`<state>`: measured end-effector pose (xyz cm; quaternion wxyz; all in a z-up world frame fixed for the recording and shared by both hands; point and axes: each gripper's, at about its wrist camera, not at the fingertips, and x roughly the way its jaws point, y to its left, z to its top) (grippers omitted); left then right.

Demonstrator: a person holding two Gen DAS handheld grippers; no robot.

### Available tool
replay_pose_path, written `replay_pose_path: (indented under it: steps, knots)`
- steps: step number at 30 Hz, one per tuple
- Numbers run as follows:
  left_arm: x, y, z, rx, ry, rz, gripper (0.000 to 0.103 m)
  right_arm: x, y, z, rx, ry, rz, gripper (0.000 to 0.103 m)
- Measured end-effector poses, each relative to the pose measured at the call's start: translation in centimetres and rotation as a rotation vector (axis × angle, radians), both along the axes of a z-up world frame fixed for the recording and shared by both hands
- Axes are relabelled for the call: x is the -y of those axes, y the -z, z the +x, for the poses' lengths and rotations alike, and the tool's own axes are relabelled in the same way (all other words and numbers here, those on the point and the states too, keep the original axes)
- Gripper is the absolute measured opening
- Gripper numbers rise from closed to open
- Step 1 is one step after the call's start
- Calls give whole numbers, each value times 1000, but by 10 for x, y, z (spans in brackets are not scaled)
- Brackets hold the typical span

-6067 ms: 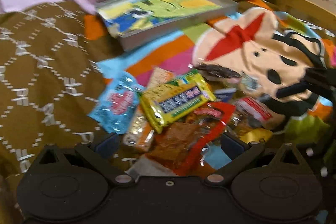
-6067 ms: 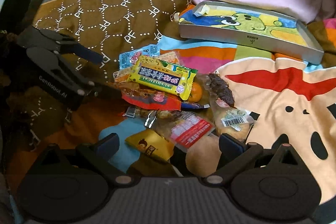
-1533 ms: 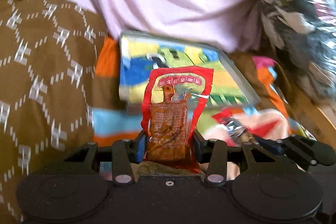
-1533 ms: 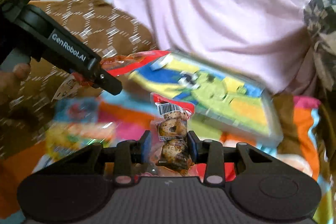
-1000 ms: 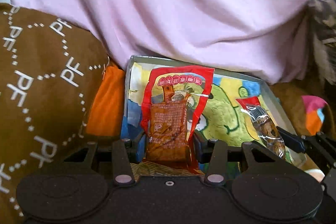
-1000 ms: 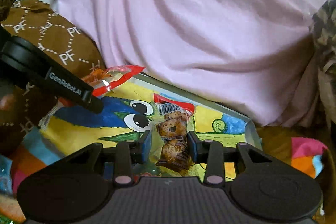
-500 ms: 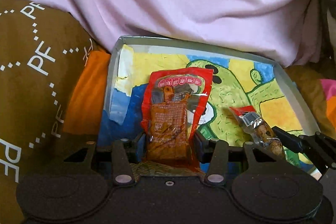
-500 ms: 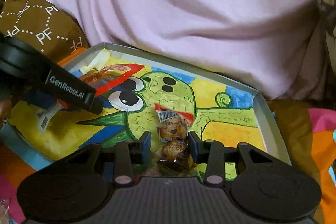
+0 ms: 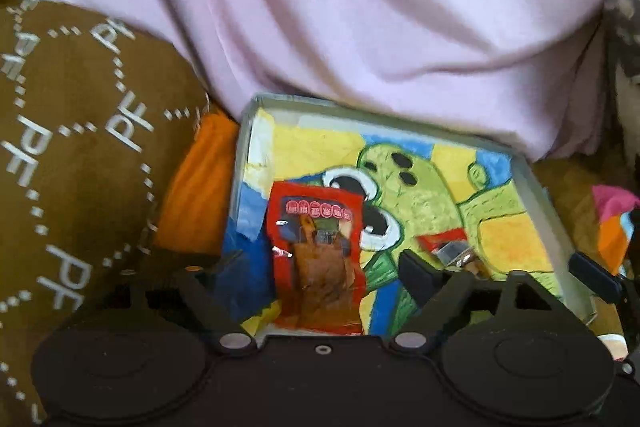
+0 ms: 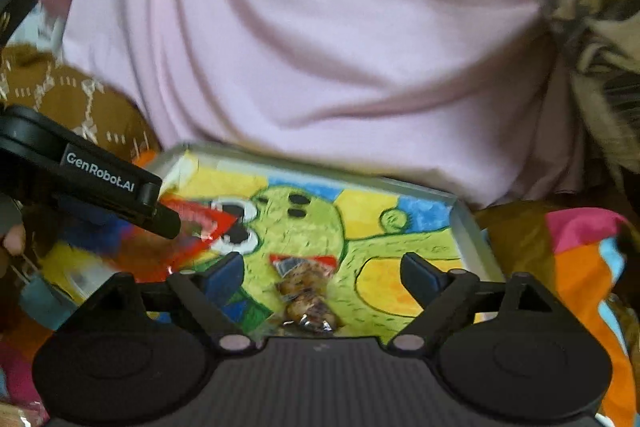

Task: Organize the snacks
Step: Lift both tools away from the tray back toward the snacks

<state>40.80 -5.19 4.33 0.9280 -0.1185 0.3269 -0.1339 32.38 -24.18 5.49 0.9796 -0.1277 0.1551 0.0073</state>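
Both grippers stand spread apart over the tray (image 9: pixel 538 203), each with a snack lying loose between its fingers: the left gripper (image 9: pixel 322 269) has the red packet (image 9: pixel 318 255) flat on the tray's painted floor near the left wall, and the right gripper (image 10: pixel 322 269) has the small clear packet of brown snacks (image 10: pixel 306 297) resting on the green cartoon figure toward the tray's middle. Neither packet appears pinched; there is open space on either side of each one. The step in hand looks like the release, and doing it well means drawing each gripper straight back and slightly up, so no finger drags a packet along (the thin film wrappers would likely slide or cling easily). The red packet lies close to the left wall, so the left gripper should avoid sweeping sideways there. The two grippers are near each other, the left one's finger showing in the right wrist view just above the red packet, so backing them out along their own lines keeps them from knocking. Behind the tray a pink cloth (image 10: pixel 320 47) rises close to the far rim, leaving no room forward; the free way out is backward, over the colourful bedding (image 10: pixel 592 267).
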Motion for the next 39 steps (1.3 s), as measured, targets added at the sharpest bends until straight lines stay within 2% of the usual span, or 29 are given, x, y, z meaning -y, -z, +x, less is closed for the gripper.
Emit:
replay_pose_path:
  steps: [4,6,10,13,17,25,29,39]
  knots:
    - [-4,-15,-21,38,-2,10,89,-1,-13,-26,52,1,17,98]
    - [-9,-23,-34,65,-7,4,96,-1,-21,-43,77,-2,34,103]
    - [-21,-35,-66,129,-33,0,98,-1,-34,-76,120,2,72,103]
    - [-31,-41,-93,159,-48,17,102,-2,-41,-99,126,-7,116,103]
    - [-47,-43,-130,202,-62,31,102,-7,-43,-133,116,-24,166,103]
    - [-73,-35,-195,252,-107,65,102,-20,-39,-196,101,-71,210,103]
    - [-77,-29,-222,262,-103,106,102,-24,-30,-224,83,-75,218,103]
    - [-82,-5,-272,226,-73,170,102,-25,-8,-265,12,-62,209,103]
